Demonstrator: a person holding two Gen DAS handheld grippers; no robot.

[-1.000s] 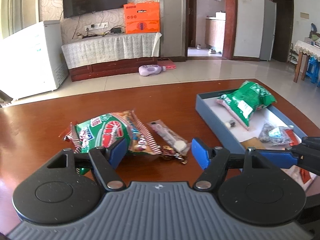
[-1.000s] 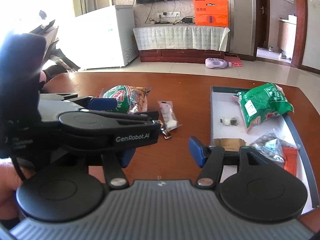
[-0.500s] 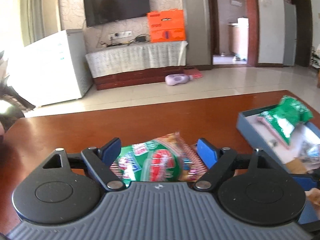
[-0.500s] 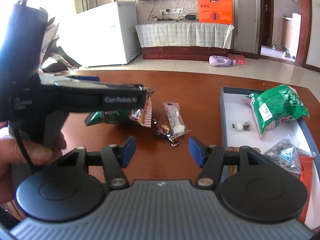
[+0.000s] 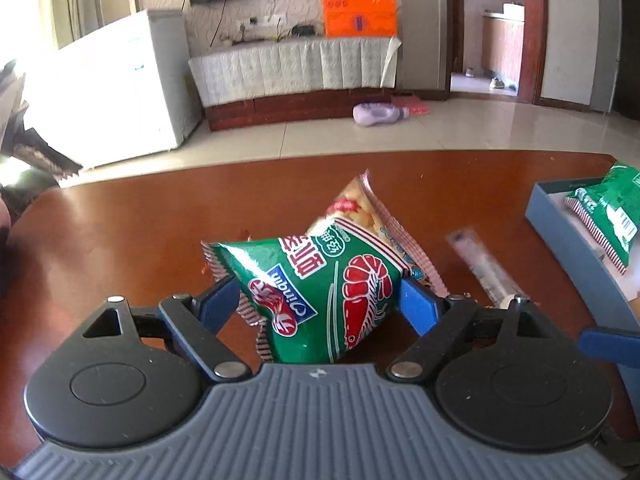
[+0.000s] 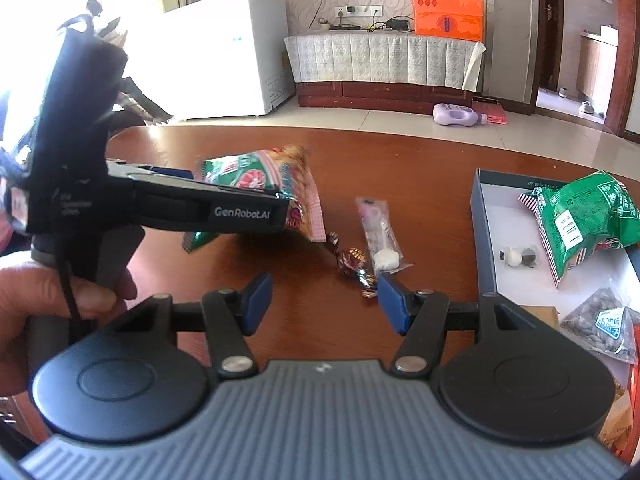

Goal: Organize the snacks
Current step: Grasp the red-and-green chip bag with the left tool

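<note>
My left gripper [image 5: 316, 304] is shut on a green shrimp-chip bag [image 5: 332, 280] and holds it tilted above the brown table. From the right wrist view the same bag [image 6: 260, 184] hangs in the left gripper [image 6: 280, 208], clear of the table. My right gripper [image 6: 324, 300] is open and empty, low over the table just in front of a wrapped candy [image 6: 354, 260] and a clear packet with a white sweet [image 6: 380, 232]. A blue-grey box [image 6: 480, 232] at the right holds another green bag [image 6: 588, 220].
The box also holds a small white sweet [image 6: 514, 257], a bag of dark nuts [image 6: 600, 324] and an orange packet [image 6: 634, 384]. In the left wrist view the box [image 5: 560, 232] is at the far right, the clear packet [image 5: 480, 264] beside it.
The left gripper has closed on the shrimp-chip bag and lifted it off the table, tilting it up. The right gripper has stayed open and shifted slightly.
</note>
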